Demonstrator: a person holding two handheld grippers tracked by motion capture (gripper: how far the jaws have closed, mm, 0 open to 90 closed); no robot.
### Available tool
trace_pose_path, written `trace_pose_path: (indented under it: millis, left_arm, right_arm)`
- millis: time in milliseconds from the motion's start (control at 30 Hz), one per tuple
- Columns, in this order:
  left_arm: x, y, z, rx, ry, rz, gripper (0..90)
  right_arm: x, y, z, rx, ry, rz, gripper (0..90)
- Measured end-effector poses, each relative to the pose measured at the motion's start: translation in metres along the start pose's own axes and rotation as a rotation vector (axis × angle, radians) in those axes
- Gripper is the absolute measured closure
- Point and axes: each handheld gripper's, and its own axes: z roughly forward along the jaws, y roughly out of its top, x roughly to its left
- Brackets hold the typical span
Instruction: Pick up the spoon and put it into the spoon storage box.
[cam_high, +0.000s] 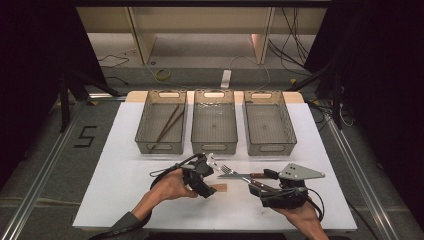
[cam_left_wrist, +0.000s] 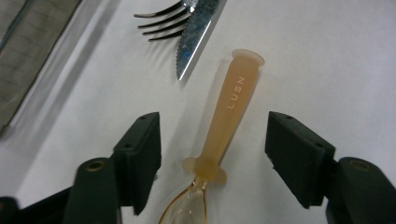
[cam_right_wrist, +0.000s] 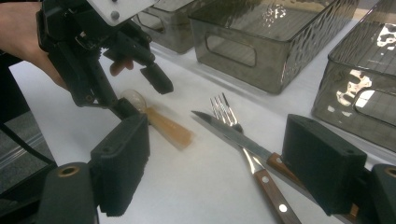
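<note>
A spoon (cam_left_wrist: 231, 105) with an amber handle and a clear bowl lies on the white board (cam_high: 125, 175). My left gripper (cam_left_wrist: 212, 126) hangs over it, open, with a jaw on either side of the handle and neither touching it. In the high view the left gripper (cam_high: 206, 181) is near the board's front centre, and the spoon's handle (cam_high: 219, 188) pokes out to its right. A fork (cam_right_wrist: 224, 109) and a serrated knife (cam_right_wrist: 224, 130) with wooden handles lie crossed in front of my right gripper (cam_right_wrist: 222, 154). That gripper is open and holds nothing.
Three grey bins stand in a row at the back of the board: left (cam_high: 160, 146), middle (cam_high: 214, 146), right (cam_high: 270, 148). The left one holds chopsticks (cam_high: 170, 122). Cables trail from both grippers toward the front edge.
</note>
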Motion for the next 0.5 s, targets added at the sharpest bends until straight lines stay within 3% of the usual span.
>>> trace_pose_path:
  millis: [267,500]
  left_arm:
    - [-0.002,0.002,0.008,0.034,-0.028,0.014,49.8]
    - [-0.002,0.002,0.012,0.063,-0.024,0.026,56.7]
  right_arm:
    - [0.000,0.000,0.001,0.007,-0.004,-0.008,24.2]
    - [0.001,0.000,0.001,0.009,-0.001,-0.008,24.4]
